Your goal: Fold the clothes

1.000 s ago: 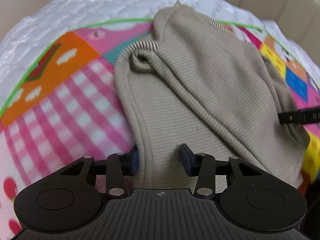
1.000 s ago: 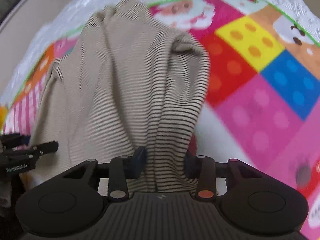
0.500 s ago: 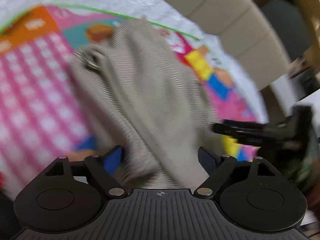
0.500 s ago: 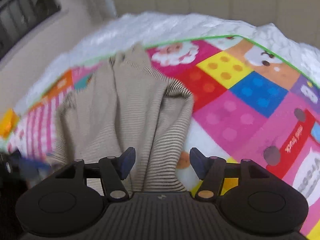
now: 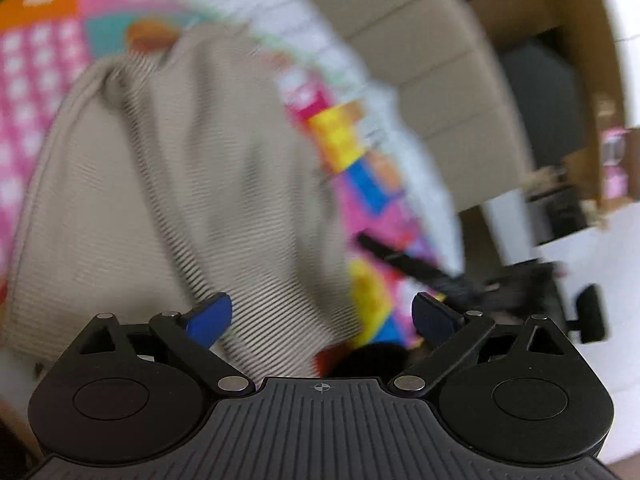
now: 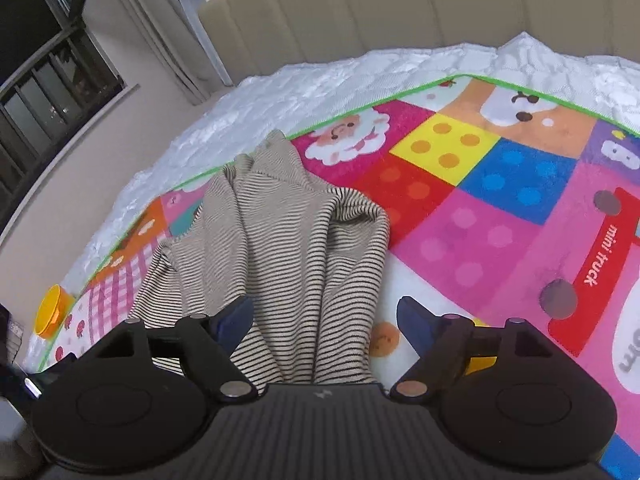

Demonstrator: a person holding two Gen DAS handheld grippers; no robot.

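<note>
In the left wrist view, motion-blurred, the left gripper (image 5: 322, 318) hangs above the beige ribbed knit garment with thin dark stripes (image 5: 180, 184), its blue-padded fingers (image 5: 210, 318) spread wide with nothing between them. The garment lies in a loose heap on the bright patchwork play mat of pink, yellow, blue and orange squares (image 5: 348, 140), which covers a white quilted mattress (image 5: 328, 52). A beige padded headboard (image 5: 440, 72) rises behind. The right gripper (image 5: 404, 264) shows as a dark smear to the right, over the mat.

In the right wrist view, sharp, the right gripper (image 6: 324, 322) also has its fingers (image 6: 416, 322) spread apart, gripping nothing. The garment (image 6: 288, 240) lies on the mat (image 6: 500, 208) directly ahead, bunched with folds running toward the camera, its near end passing under the gap between the fingers; whether it touches them cannot be told. A small orange cup (image 6: 50, 316) sits at the mat's left edge. The mattress (image 6: 320, 88) borders the mat, with the headboard (image 6: 400, 12) beyond.
</note>
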